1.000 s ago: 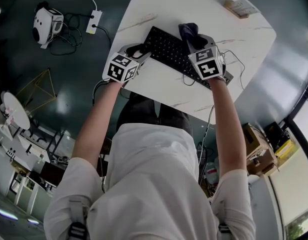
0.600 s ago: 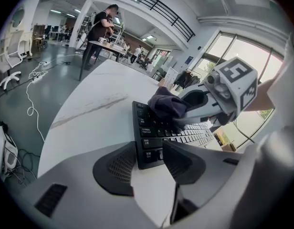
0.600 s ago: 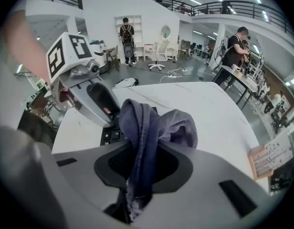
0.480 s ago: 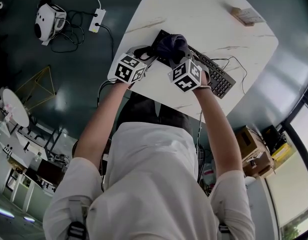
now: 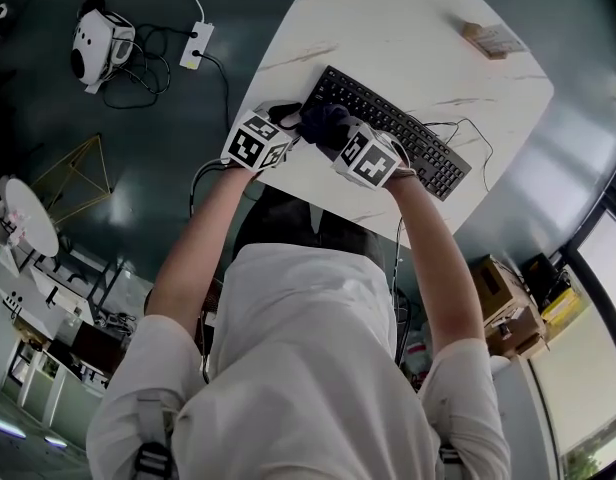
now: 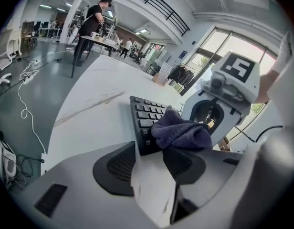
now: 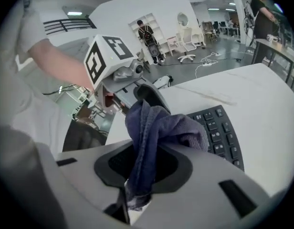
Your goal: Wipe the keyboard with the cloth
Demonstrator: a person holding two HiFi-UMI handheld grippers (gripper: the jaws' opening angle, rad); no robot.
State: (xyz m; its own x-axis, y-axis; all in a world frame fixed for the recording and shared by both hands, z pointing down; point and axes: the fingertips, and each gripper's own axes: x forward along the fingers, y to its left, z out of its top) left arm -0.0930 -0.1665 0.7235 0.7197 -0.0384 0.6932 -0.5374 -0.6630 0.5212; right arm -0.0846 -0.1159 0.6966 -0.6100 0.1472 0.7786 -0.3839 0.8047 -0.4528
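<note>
A black keyboard (image 5: 398, 128) lies slantwise on the white marble-look table (image 5: 388, 18). My right gripper (image 5: 335, 136) is shut on a bunched dark blue cloth (image 5: 321, 120), which rests at the keyboard's left end. In the right gripper view the cloth (image 7: 154, 128) hangs out from between the jaws, with keys (image 7: 223, 135) to its right. My left gripper (image 5: 284, 116) sits just left of the cloth at the keyboard's corner. Its jaws (image 6: 154, 156) stand slightly apart with bare table between them, and the keyboard's end (image 6: 143, 123) and the cloth (image 6: 183, 132) lie just beyond the tips.
A small wooden block (image 5: 493, 38) lies at the table's far edge. The keyboard's cable (image 5: 470, 133) loops off its right end. On the floor to the left are a power strip (image 5: 196, 44) and a white device (image 5: 96, 46). The table's near edge lies just behind both grippers.
The right gripper has carried the cloth leftward along the keyboard, from its middle to its left end, close to the left gripper. The left gripper has barely moved.
</note>
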